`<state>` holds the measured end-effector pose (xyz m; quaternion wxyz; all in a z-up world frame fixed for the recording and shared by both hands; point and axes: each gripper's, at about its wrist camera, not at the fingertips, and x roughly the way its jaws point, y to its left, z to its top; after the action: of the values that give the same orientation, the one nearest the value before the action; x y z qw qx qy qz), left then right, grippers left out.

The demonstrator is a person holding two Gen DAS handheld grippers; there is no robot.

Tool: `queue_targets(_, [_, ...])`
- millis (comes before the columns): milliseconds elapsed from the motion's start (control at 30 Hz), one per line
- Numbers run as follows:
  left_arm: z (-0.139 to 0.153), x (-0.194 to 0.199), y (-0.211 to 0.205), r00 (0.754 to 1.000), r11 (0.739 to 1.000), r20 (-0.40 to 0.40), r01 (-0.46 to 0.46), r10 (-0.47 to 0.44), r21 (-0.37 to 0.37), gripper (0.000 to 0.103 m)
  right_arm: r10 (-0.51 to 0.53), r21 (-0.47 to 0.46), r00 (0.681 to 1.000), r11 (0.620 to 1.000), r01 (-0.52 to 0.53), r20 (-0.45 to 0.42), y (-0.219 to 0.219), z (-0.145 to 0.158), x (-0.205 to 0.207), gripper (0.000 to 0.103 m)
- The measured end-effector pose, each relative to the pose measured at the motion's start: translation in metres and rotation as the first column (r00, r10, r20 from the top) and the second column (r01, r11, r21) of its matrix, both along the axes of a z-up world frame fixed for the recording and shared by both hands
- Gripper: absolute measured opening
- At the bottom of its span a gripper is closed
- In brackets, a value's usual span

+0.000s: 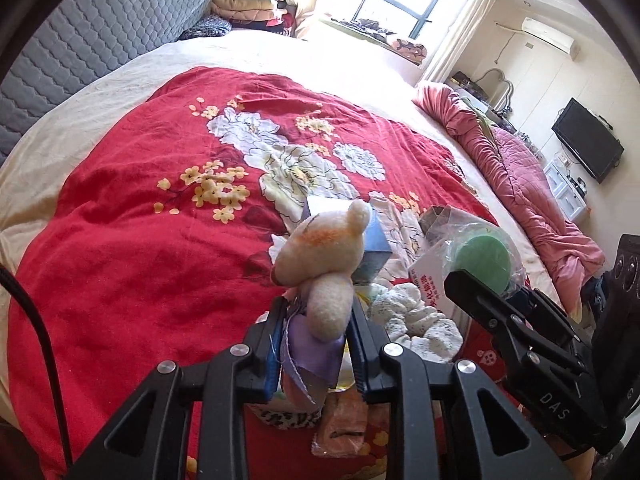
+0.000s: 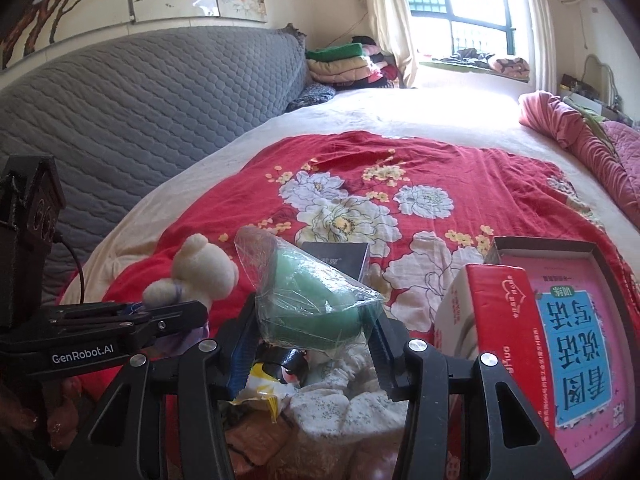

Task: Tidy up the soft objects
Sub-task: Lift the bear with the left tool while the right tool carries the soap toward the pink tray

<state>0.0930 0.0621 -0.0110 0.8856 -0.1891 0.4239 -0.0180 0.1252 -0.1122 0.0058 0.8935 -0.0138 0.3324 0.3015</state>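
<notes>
My left gripper (image 1: 318, 312) is shut on a cream plush bear (image 1: 324, 248) in a purple cloth, held above the red floral quilt (image 1: 140, 260); the bear also shows in the right wrist view (image 2: 200, 270). My right gripper (image 2: 314, 320) is shut on a green sponge wrapped in clear plastic (image 2: 312, 300), also seen in the left wrist view (image 1: 484, 258). Below lie white patterned socks (image 1: 412, 318), a snack packet (image 2: 264, 392) and an orange packet (image 1: 344, 424).
A red and pink book box (image 2: 560, 344) lies on the right. A blue box (image 1: 376, 240) and a dark box (image 2: 340, 260) sit on the quilt. A grey quilted headboard (image 2: 140, 108), a rolled pink blanket (image 1: 520, 184), folded blankets (image 2: 340, 64).
</notes>
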Motion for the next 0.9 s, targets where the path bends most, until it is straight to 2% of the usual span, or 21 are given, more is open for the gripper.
queue_targets(433, [0.055, -0.003, -0.071, 0.994, 0.994, 0.064, 0.087, -0.092, 0.072, 0.029, -0.102, 0.077, 0.994, 0.992, 0.098, 0.05, -0.069, 0.04, -0.025, 0.051])
queue_targets(767, [0.075, 0.001, -0.118, 0.984, 0.981, 0.062, 0.156, -0.164, 0.113, 0.029, -0.18, 0.118, 0.981, 0.978, 0.171, 0.069, -0.114, 0.054, -0.027, 0.051])
queue_targets(900, [0.081, 0.006, -0.132, 0.982, 0.978, 0.062, 0.17, -0.178, 0.122, 0.029, -0.213, 0.151, 0.976, 0.967, 0.203, 0.05, -0.131, 0.058, -0.024, 0.051])
